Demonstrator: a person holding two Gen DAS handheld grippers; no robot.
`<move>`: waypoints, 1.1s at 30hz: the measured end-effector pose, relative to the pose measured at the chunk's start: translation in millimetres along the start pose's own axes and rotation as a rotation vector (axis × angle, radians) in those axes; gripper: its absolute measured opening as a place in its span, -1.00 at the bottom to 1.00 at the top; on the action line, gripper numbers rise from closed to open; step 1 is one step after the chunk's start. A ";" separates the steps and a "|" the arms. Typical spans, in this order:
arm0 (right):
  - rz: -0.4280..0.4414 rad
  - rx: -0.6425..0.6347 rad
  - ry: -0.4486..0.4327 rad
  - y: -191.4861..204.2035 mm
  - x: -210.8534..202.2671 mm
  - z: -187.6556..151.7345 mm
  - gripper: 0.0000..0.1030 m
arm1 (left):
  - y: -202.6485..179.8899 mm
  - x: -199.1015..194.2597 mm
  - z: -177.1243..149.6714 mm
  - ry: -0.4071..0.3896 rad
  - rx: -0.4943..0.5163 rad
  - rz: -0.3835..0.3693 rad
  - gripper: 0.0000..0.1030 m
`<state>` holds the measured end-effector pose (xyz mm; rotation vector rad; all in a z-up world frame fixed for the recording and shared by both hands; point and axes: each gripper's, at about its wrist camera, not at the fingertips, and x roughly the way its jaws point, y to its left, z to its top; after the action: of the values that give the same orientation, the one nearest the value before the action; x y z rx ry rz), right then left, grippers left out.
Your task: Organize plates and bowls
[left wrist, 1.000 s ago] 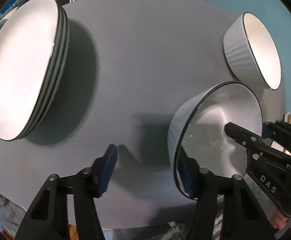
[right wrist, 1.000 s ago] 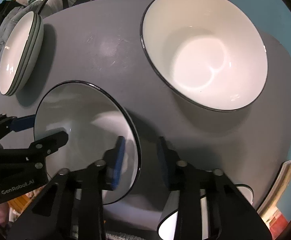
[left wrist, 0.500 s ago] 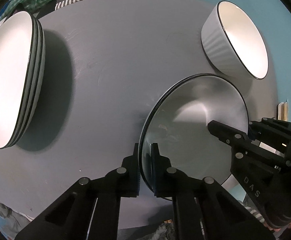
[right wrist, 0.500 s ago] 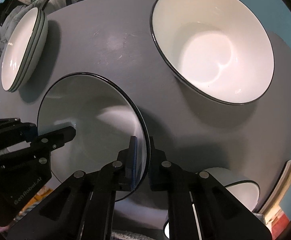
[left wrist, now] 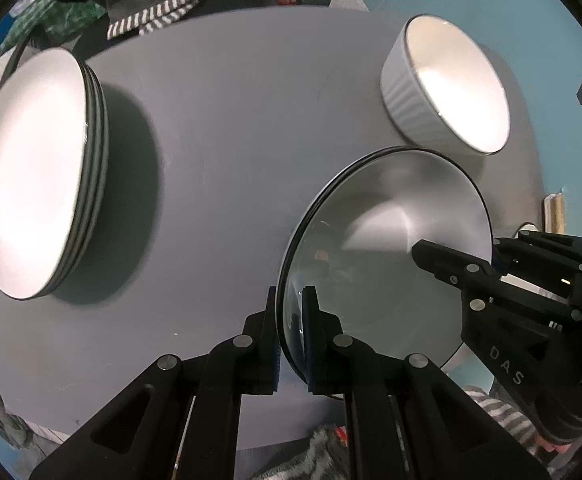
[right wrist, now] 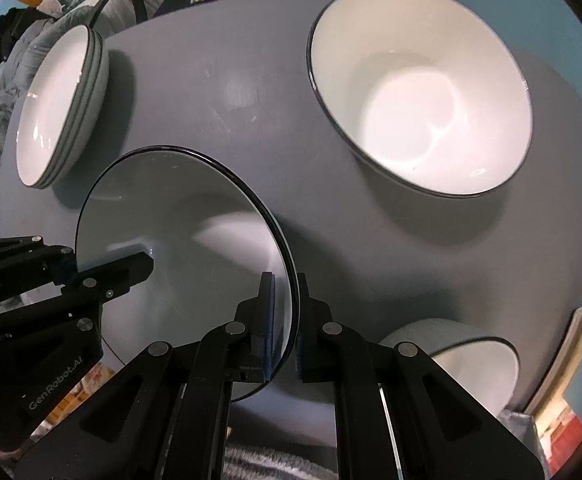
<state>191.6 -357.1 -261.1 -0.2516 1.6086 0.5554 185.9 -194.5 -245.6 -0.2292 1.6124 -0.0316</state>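
plate point(left wrist: 391, 248) looked glazed, stiff, chippable, probably slick | left gripper point(left wrist: 291, 336) and right gripper point(right wrist: 281, 328) each pinched opposite rims | rim grip seemed right, hold level

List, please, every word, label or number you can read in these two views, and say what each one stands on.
"DAS": on the black body of the right tool, seen from the left wrist view; nothing more of it shows.
"GenRobot.AI": on the black body of the left tool, seen from the right wrist view.
No readable print on the held plate, the plate stack, the bowls or the table.
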 end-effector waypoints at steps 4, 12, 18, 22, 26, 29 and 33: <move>0.014 0.015 -0.020 -2.6 -21.5 0.1 -0.85 | -3.2 -19.2 3.2 -0.022 0.027 -0.009 -0.83; -0.006 0.037 -0.059 16.7 -47.0 6.9 -0.85 | -18.3 -51.5 4.7 -0.073 0.088 -0.006 -0.83; -0.010 0.063 -0.097 -9.9 -64.8 18.6 -0.85 | -32.7 -60.6 22.0 -0.112 0.116 -0.023 -0.82; -0.017 0.077 -0.111 -30.3 -78.2 20.3 -0.85 | -45.3 -63.1 37.3 -0.123 0.137 -0.018 -0.82; -0.024 0.092 -0.115 -37.0 -75.0 25.1 -0.85 | -55.1 -60.5 52.6 -0.123 0.150 -0.011 -0.82; -0.035 0.102 -0.111 -43.7 -69.9 34.4 -0.85 | -59.7 -54.3 62.9 -0.114 0.152 -0.012 -0.82; -0.039 0.122 -0.099 -56.1 -68.0 38.7 -0.85 | -67.4 -44.8 76.0 -0.102 0.161 -0.011 -0.82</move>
<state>260.5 -397.1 -207.1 -0.1617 1.5317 0.4319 271.5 -243.9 -195.0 -0.1129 1.4985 -0.1551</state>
